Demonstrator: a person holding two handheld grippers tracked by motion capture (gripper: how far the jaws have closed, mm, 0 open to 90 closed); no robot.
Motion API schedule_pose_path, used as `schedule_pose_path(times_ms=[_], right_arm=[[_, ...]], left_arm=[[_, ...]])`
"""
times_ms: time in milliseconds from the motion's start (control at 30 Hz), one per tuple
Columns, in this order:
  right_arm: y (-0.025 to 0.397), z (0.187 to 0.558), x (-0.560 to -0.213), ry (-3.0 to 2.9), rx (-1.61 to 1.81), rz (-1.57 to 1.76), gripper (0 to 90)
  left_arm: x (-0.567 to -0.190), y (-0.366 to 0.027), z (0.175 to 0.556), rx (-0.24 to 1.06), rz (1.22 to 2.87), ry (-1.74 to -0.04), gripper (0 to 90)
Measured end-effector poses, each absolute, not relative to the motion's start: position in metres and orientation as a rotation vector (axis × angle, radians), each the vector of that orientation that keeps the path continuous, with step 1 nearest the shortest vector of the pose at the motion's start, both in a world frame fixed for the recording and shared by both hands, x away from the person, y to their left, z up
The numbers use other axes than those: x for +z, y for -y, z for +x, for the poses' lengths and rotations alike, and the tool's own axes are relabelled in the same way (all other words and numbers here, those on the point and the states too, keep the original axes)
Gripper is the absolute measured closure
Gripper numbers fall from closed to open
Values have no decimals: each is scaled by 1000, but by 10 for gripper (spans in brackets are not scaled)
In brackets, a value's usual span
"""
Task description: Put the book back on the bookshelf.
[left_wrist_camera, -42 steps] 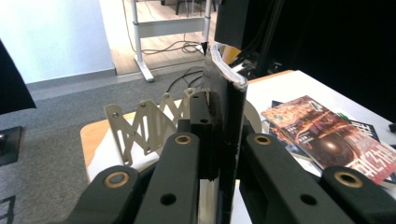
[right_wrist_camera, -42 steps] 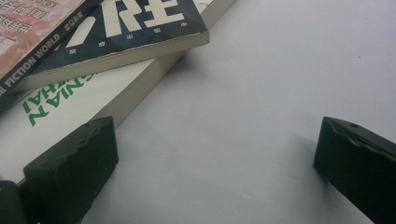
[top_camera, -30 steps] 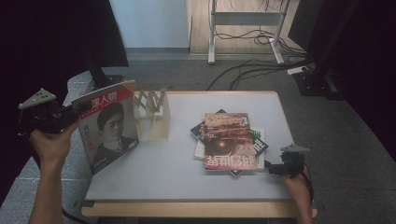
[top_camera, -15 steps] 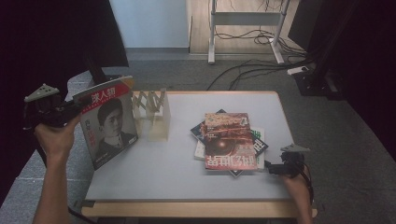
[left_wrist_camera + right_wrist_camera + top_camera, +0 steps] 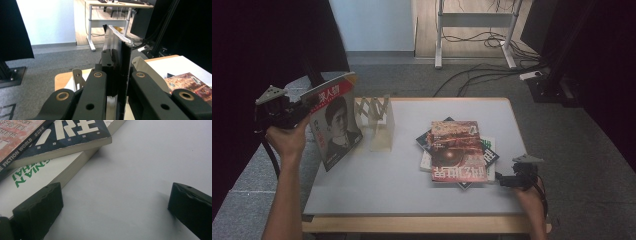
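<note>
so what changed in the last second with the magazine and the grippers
The left gripper has kept its grip on the portrait magazine and swung it slightly toward the wooden rack, standing it more upright. The right gripper stayed open at the table's edge beside the book stack, which did not move.

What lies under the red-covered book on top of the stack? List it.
Under the red-covered book lie a dark blue book and a white book with green lettering. Their covers are mostly hidden; anything deeper cannot be seen.
</note>
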State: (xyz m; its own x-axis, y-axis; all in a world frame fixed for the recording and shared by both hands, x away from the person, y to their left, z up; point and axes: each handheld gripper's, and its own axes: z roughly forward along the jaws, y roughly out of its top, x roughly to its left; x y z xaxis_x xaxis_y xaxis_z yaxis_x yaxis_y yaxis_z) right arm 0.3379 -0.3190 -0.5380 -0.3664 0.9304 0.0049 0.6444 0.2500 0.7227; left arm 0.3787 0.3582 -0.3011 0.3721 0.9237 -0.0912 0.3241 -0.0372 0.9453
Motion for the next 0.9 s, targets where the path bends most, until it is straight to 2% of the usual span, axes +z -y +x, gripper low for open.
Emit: schedule_pose_path(times_ms=[233,900], right_arm=[[319,338,-538,-2101,902,1434,0],[319,338,-538,-2101,902,1433,0]], left_arm=[[-317,-359,375,718,1545,-1113,866],[-324,-371,346,682,1639,-1118,848]])
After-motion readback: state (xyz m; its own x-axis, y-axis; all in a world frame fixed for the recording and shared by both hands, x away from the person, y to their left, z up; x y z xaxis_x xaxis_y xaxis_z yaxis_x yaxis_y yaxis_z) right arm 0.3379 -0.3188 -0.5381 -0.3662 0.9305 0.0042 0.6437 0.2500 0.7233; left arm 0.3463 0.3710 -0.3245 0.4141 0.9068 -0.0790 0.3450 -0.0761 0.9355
